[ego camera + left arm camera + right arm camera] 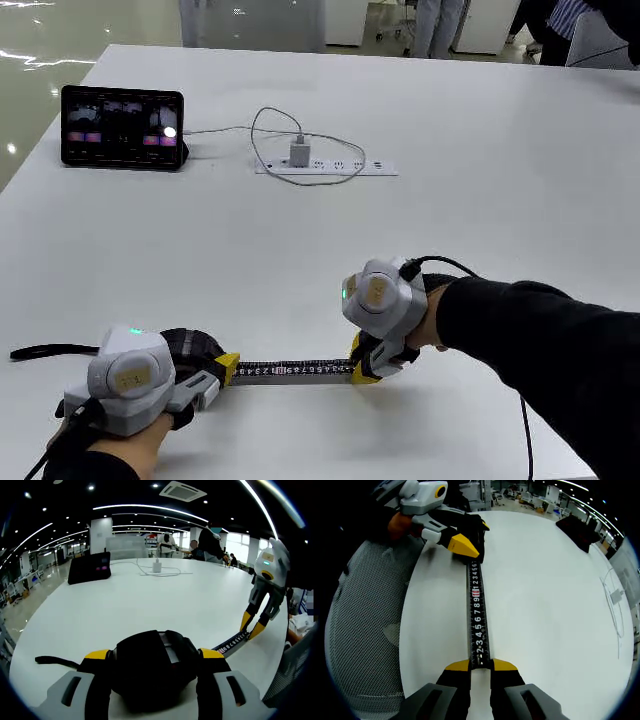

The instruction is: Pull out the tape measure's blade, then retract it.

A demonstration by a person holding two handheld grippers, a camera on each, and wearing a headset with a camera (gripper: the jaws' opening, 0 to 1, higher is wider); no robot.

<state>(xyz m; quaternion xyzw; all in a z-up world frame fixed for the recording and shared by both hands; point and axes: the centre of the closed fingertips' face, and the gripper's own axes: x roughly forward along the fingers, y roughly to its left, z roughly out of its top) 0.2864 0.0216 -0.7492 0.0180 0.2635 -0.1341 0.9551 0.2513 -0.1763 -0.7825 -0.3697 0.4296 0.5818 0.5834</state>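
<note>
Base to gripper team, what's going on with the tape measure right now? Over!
Left gripper shut on tape measure case. Right gripper shut on blade, partly pulled out. Tablet, power strip well away.

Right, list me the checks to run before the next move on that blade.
1. Left tongs shut on the tape measure case: ok.
2. Right tongs pinch the blade at its tip: ok.
3. Blade runs straight and flat on the table between them: ok.
4. Power strip and tablet sit well away from the blade: ok.
5. Black strap trails off the case, away from the blade: ok.
6. Blade lock released: cannot tell.
</note>
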